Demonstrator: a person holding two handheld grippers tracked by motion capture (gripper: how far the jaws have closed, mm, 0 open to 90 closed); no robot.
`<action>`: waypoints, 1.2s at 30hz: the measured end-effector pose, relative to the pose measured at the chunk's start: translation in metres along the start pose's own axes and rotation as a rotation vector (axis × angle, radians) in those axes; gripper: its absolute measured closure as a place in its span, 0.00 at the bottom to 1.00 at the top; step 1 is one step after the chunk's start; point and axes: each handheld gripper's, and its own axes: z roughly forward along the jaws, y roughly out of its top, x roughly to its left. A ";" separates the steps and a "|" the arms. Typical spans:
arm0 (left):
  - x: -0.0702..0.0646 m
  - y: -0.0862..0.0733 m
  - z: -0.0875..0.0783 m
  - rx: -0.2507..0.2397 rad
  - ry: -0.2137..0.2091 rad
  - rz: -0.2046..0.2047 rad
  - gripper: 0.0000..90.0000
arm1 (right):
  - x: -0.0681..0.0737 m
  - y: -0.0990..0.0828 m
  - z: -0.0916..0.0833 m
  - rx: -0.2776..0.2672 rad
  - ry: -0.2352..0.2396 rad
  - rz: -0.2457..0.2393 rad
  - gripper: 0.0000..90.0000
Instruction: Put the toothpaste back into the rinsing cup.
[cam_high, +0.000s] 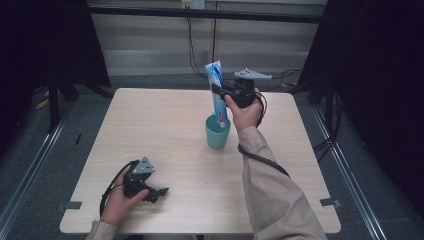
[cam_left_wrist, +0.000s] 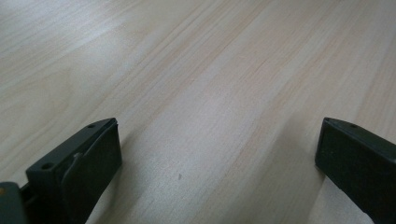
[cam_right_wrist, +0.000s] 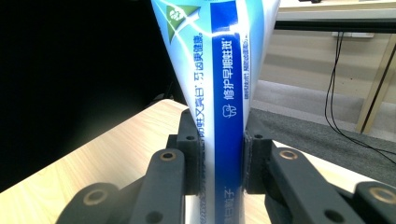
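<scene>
Currently your right gripper (cam_high: 220, 91) pinches the toothpaste tube (cam_high: 217, 90) across its middle, both pads pressed flat against its sides. You hold the tube nearly upright, cap end down inside the teal cup (cam_high: 218, 132) near the table (cam_high: 165, 130) centre. Your left gripper (cam_high: 159, 192) rests low on the near left of the table, well apart from the cup, jaws spread wide over bare wood.

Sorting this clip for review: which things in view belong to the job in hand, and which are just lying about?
In the job:
- toothpaste tube, upright, lower end in the cup
- teal cup
- right gripper, clamped on the tube

Idle:
- left gripper, jaws apart, low over the table
- cables behind the table
</scene>
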 end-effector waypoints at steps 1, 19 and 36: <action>0.000 0.000 0.000 0.000 0.000 0.000 0.00 | 0.000 -0.001 0.000 -0.004 0.000 0.000 0.82; 0.000 0.000 0.000 -0.005 0.003 -0.002 0.00 | -0.002 -0.017 0.003 0.000 -0.005 0.005 0.82; 0.000 0.000 0.000 -0.003 0.002 -0.001 0.00 | -0.003 -0.032 0.005 0.032 -0.006 0.002 0.81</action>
